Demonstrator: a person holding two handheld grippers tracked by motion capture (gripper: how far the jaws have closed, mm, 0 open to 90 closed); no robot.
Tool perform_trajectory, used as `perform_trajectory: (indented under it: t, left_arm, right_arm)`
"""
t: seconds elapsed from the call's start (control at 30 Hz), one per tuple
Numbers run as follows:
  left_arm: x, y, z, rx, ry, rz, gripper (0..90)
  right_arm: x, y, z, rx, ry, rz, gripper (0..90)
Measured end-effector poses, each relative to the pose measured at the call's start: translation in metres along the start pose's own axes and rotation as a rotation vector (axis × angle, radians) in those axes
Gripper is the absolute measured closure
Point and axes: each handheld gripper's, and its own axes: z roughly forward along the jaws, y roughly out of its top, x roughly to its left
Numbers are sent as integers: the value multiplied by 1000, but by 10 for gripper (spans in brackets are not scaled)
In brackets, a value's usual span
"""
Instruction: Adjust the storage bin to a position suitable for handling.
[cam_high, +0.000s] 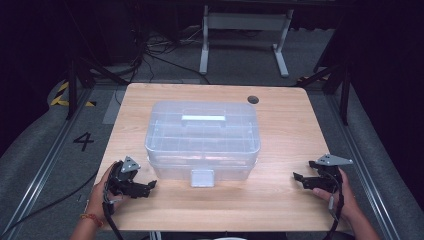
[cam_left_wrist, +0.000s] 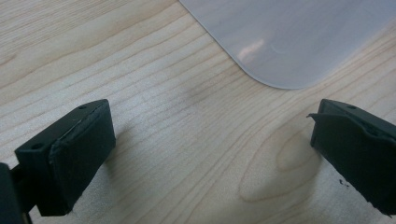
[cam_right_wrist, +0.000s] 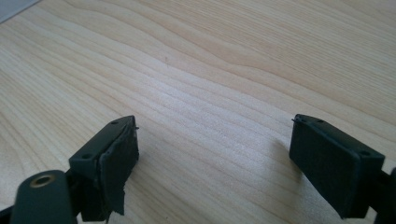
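Observation:
A clear plastic storage box (cam_high: 202, 137) with a lid, a top handle and a front latch (cam_high: 202, 177) stands in the middle of the wooden table (cam_high: 280, 200). My left gripper (cam_high: 150, 185) rests on the table at the box's front left corner, open and holding nothing. The left gripper view shows its jaws spread wide over bare wood, with the rounded box corner (cam_left_wrist: 289, 42) just ahead. My right gripper (cam_high: 298, 178) lies on the table to the right of the box, well apart from it, open over bare wood (cam_right_wrist: 210, 93).
A dark round hole (cam_high: 253, 99) sits in the table near its far right corner. Beyond the table are a white desk frame (cam_high: 245, 30), cables on the floor and a floor mark "4" (cam_high: 83, 141). Wood lies bare on both sides of the box.

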Motion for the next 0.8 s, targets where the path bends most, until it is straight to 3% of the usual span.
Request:
perform_trajectory:
  t: [0.3,0.47,0.57,0.63,0.8]
  left_arm:
    - [1,-2,-1,-8,15,-19,2]
    - [1,-4,-3,0,18,-20,3]
    - [2,-5,-4,-4,2,-11,3]
    - [4,-7,-6,1,-26,24,3]
    - [5,-10,-8,-5,-22,30,5]
  right_arm:
    - [-2,2,0,16,18,-14,147]
    - [-3,3,-2,9,33,-28,236]
    - [-2,7,-5,-20,60,-21,264]
    - [-1,14,-6,-42,85,-29,278]
    - [9,38,-16,-122,89,-81,301]
